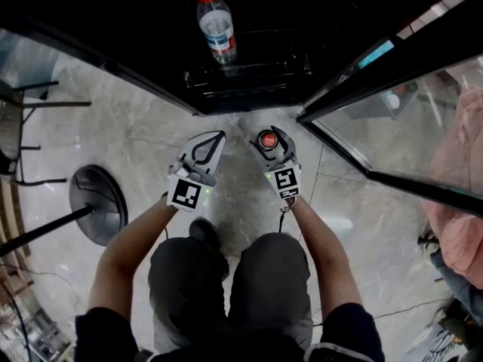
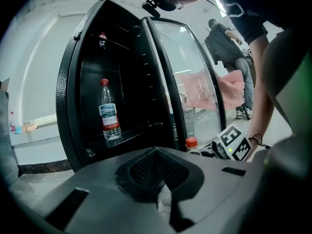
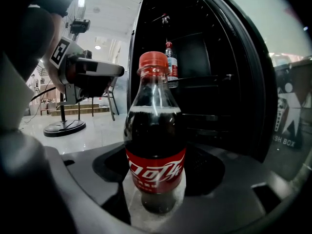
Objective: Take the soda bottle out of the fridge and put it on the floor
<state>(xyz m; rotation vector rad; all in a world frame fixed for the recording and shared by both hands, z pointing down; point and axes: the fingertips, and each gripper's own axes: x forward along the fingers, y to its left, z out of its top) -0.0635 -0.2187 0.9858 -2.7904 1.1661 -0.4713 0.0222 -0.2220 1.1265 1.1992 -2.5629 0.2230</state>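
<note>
Right gripper point(image 1: 269, 143) clamps the single upright soda bottle point(image 3: 155, 145), dark cola under a red cap and red label, just outside the open black fridge point(image 2: 68, 96), where two clear red-capped bottles point(image 2: 109, 116) stand, while the empty left gripper point(image 1: 213, 140) has its jaws together.

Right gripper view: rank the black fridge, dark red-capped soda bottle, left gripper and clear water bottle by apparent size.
1. black fridge
2. dark red-capped soda bottle, inflated by nearness
3. left gripper
4. clear water bottle, far back on a shelf
</note>
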